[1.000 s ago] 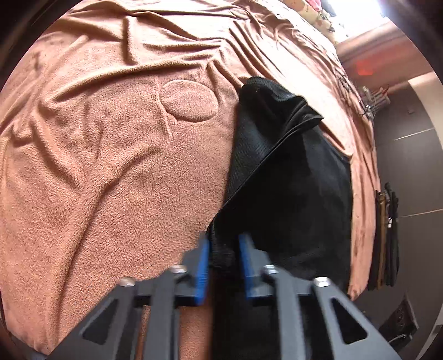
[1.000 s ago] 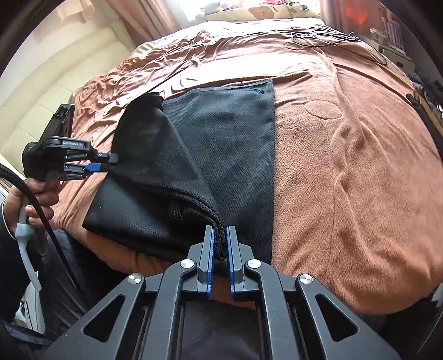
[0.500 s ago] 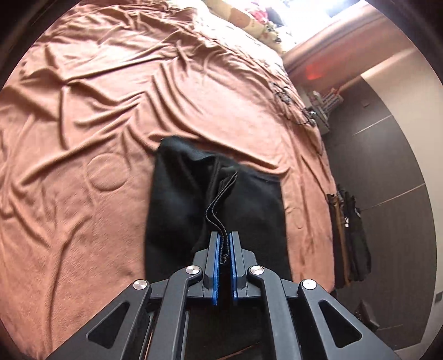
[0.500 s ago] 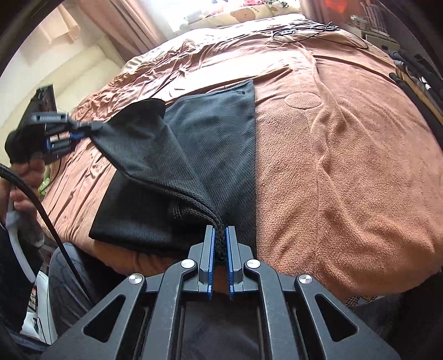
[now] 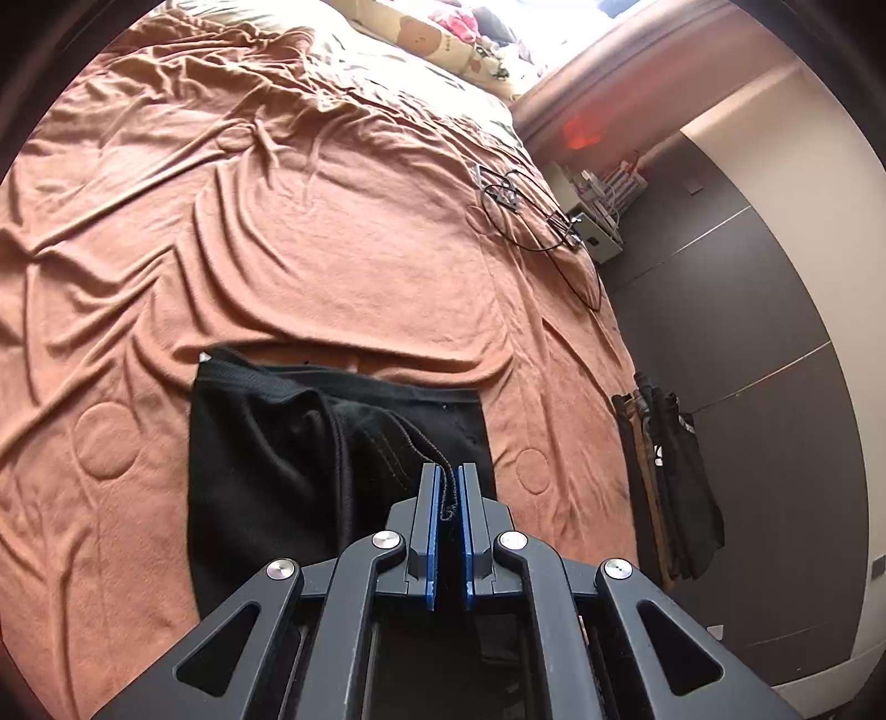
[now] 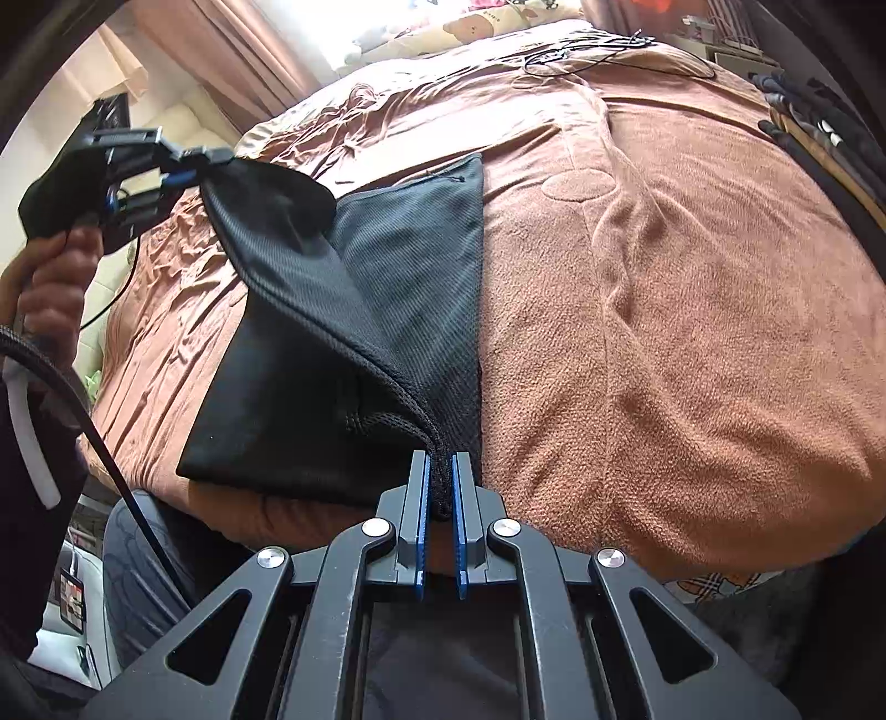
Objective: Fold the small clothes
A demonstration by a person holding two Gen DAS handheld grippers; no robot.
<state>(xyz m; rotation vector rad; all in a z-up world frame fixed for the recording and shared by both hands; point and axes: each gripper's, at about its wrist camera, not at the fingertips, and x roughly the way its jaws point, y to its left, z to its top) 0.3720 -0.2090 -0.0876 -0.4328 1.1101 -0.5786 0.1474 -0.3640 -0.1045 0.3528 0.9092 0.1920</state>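
Note:
A black mesh garment (image 6: 387,288) lies on the brown blanket near the bed's front edge; it also shows in the left wrist view (image 5: 266,471). My right gripper (image 6: 441,471) is shut on its near corner hem, low at the bed's edge. My left gripper (image 5: 449,487) is shut on another corner of the hem and holds it raised; it shows in the right wrist view (image 6: 205,158) at upper left, high above the bed. The top layer hangs stretched between the two grippers over the flat lower layer.
The brown blanket (image 6: 664,277) covers the whole bed, wrinkled on the far side. Black cables (image 5: 531,221) lie near the far right edge. Dark clothes (image 5: 670,471) hang beside the bed on the right. Pillows (image 5: 443,39) sit at the head.
My left gripper closed on the garment's corner, then lifted it up and back, raising the top layer off the lower one. My right gripper kept its hold and stayed low.

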